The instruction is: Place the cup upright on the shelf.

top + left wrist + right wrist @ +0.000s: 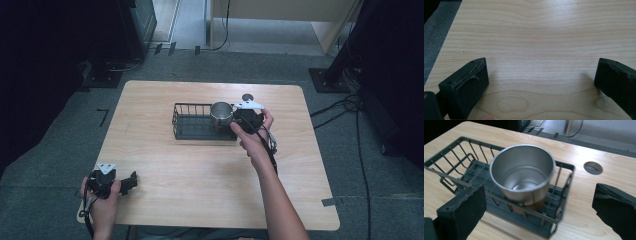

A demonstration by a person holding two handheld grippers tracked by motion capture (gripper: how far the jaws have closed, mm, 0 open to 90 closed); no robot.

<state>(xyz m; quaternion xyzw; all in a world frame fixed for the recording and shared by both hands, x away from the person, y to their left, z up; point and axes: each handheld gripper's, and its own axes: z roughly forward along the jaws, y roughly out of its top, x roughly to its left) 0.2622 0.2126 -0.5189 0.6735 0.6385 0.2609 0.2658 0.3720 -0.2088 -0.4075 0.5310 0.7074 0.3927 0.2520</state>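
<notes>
A shiny steel cup (221, 112) stands mouth up in the right end of a black wire basket (186, 106) in the middle of the wooden table (200, 190). My right gripper (236, 123) is just right of the basket, its jaws open and apart from the cup. In the right gripper view the empty cup (524, 170) stands ahead of the right gripper (537, 195), behind the basket's wire wall (564, 195). My left gripper (131, 181) rests at the table's front left corner. The left gripper (541, 72) is open over bare wood with nothing between its jaws.
A round cable hole (247, 97) is cut in the table just behind the right gripper, also seen as a hole (593, 167) beyond the basket. The left part of the basket holds nothing. Grey floor, cables (345, 107) and dark stands surround the table.
</notes>
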